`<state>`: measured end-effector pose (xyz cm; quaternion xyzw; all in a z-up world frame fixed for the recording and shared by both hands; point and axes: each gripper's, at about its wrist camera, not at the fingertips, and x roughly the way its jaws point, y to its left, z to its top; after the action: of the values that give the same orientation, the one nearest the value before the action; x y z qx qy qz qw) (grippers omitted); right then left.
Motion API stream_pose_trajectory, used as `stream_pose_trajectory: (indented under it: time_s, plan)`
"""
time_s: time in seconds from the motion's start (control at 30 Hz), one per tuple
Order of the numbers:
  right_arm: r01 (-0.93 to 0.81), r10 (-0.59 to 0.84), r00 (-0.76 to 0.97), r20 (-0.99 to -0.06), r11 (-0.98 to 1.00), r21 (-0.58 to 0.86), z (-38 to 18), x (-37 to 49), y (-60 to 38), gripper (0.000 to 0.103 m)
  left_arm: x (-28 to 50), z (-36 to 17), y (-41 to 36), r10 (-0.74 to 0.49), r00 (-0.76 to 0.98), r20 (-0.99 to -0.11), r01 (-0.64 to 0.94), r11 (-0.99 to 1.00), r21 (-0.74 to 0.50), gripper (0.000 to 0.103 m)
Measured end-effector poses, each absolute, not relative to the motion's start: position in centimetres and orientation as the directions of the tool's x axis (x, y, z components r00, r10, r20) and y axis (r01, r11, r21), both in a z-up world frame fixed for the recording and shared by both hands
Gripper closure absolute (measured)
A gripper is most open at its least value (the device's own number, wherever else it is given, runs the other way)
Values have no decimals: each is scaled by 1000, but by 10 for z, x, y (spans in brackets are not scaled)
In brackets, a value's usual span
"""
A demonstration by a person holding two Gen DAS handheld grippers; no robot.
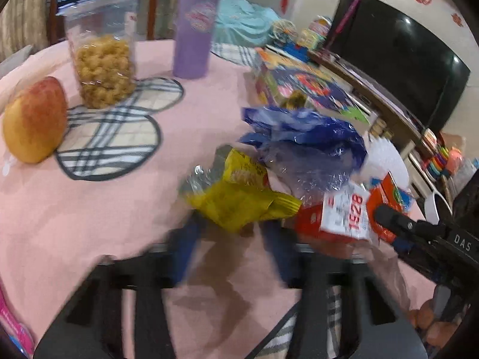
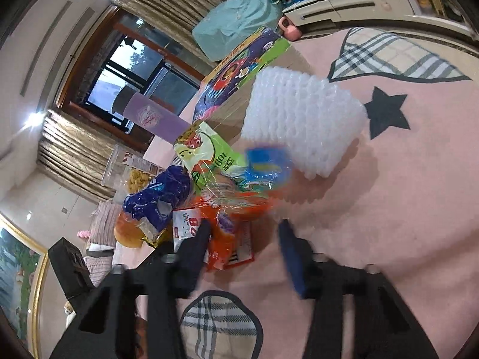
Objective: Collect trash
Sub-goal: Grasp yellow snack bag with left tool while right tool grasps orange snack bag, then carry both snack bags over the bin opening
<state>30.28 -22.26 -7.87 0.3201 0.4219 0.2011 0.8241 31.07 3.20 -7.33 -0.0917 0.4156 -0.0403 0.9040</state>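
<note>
Closest in, the left gripper (image 1: pixel 230 239) had its blue-padded jaws spread wide with nothing between them, hovering just short of a crumpled yellow snack wrapper (image 1: pixel 242 200) on the pink tablecloth (image 1: pixel 89 209). It was pretty blurry, so I couldn't tell if the tips were touching the wrapper. The right gripper (image 2: pixel 244 239) was also wide open and not holding anything, its left finger (image 2: pixel 194 248) sitting over the edge of a red-and-white carton (image 1: pixel 344 212) in the trash pile. That pile was bunched together near the table edge: the carton, an orange wrapper (image 2: pixel 227 233), a green snack bag (image 2: pixel 209 155) under clear film, and a scrunched blue plastic bag (image 1: pixel 302 134) on top of it all. Just beyond sat a white foam net sleeve (image 2: pixel 302 119), next to a dark star print (image 2: pixel 386 110) on the cloth. Farther out on the left were plaid placemats (image 1: pixel 110 137), an apple (image 1: pixel 33 119) beside them, a clear jar of puffed snacks (image 1: pixel 101 56) and a purple tumbler (image 1: pixel 194 30). A colourful toy box (image 1: pixel 299 83) lay behind the pile, with a TV (image 1: pixel 398 59) past that.
</note>
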Motion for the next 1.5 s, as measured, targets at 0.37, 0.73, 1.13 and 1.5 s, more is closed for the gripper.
stream_pose_trajectory:
  time_s: [0.37, 0.73, 1.13, 1.5]
  plan:
    - [-141, 598, 571, -562, 746, 650, -60, 275, -224, 95, 270, -71, 29, -171, 659, -732, 6, 975, -222, 102]
    - [-202, 486, 593, -642, 861, 466, -52, 221, -248, 95, 215, -62, -4, -249, 655, -713, 73, 960, -268, 102]
    - [-156, 396, 634, -665, 907, 392, -50, 174, -291, 95, 197, -52, -64, -328, 631, -703, 191, 944, -269, 102]
    - [-88, 331, 681, -653, 922, 376, -45, 148, -336, 95, 196, -44, -125, -386, 597, -703, 292, 921, -257, 102]
